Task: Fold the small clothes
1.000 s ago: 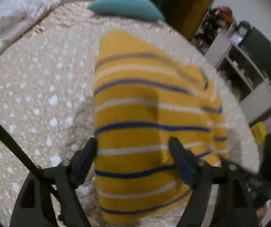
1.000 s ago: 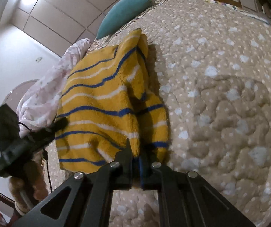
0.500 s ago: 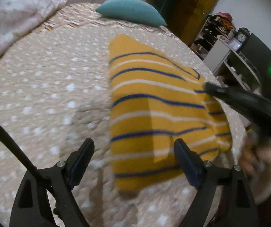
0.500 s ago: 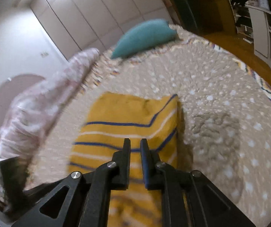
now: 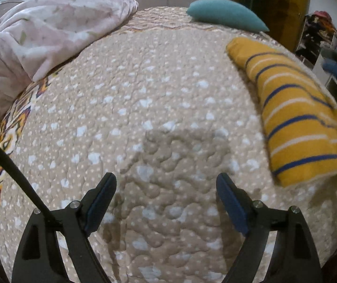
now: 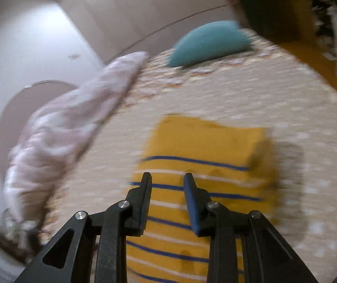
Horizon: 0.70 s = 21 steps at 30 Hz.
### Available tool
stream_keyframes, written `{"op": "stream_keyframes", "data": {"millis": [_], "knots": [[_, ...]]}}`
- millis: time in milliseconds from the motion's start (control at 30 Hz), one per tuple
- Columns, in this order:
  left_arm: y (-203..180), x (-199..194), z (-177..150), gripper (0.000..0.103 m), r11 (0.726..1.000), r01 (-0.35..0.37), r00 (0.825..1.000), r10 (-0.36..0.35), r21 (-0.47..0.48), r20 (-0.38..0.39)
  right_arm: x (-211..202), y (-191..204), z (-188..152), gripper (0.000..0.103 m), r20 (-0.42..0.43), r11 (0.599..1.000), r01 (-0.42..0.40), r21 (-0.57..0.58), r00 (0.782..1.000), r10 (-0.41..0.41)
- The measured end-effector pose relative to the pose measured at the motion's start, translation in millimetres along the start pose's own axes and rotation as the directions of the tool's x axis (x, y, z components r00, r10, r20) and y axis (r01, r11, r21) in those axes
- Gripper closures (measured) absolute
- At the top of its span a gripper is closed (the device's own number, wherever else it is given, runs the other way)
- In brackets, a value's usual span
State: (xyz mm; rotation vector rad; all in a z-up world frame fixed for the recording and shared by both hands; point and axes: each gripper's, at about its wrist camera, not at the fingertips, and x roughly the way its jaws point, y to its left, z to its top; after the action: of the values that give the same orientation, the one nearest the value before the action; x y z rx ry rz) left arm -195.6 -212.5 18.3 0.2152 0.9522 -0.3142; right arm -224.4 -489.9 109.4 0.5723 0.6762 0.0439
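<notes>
Left gripper wide open, empty, over bare quilt. Right gripper partly open, gripping nothing, above folded yellow striped garment lying flat on quilt. Teal pillow behind; pink blanket at left.

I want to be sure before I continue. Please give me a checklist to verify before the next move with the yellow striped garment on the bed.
1. Left gripper open and holding nothing: ok.
2. Right gripper open, no fabric between its fingers: ok.
3. Yellow striped garment lies folded on the bedspread, released: ok.
4. Fold edges neat and aligned: cannot tell, the right wrist view is blurred; in the left wrist view one layer sticks out at the near right corner.
5. Garment apart from the teal pillow and the pink blanket: ok.
</notes>
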Motion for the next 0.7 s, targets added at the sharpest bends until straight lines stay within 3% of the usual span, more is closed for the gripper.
{"op": "stream_keyframes", "data": {"millis": [133, 233, 333, 467, 600, 700], "knots": [[-1.1, 7.3, -4.8, 0.017, 1.000, -0.013, 1.000, 0.013, 0.009, -0.018, 52.3, -1.0, 5.6, 0.071, -0.105, 0.998, -0.050, 0.038, 0.993, 0.053], [-1.8, 10.7, -4.5, 0.013, 1.000, -0.015, 1.000, 0.015, -0.004, -0.013, 91.3, -19.3, 1.3, 0.078, -0.166, 0.996, 0.039, 0.084, 0.986, -0.024], [2.4, 13.7, -6.7, 0.010, 1.000, -0.004, 1.000, 0.004, -0.023, -0.014, 83.9, -15.8, 1.2, 0.078, -0.140, 0.992, 0.068, 0.109, 0.989, -0.053], [4.2, 16.0, -8.1, 0.005, 0.999, -0.004, 1.000, 0.004, -0.039, -0.010, 56.7, 17.6, -6.2, 0.061, -0.091, 0.997, 0.078, -0.013, 0.993, -0.079], [6.1, 18.0, -9.6, 0.002, 0.999, -0.010, 1.000, 0.010, -0.048, -0.004, 36.8, 31.8, -37.0, 0.057, -0.090, 0.998, -0.011, -0.054, 0.996, 0.006], [6.6, 18.4, -10.2, 0.001, 0.999, -0.009, 1.000, 0.009, -0.052, 0.000, 39.9, 24.5, -70.2, 0.057, -0.127, 0.994, 0.013, -0.106, 0.992, -0.027]]}}
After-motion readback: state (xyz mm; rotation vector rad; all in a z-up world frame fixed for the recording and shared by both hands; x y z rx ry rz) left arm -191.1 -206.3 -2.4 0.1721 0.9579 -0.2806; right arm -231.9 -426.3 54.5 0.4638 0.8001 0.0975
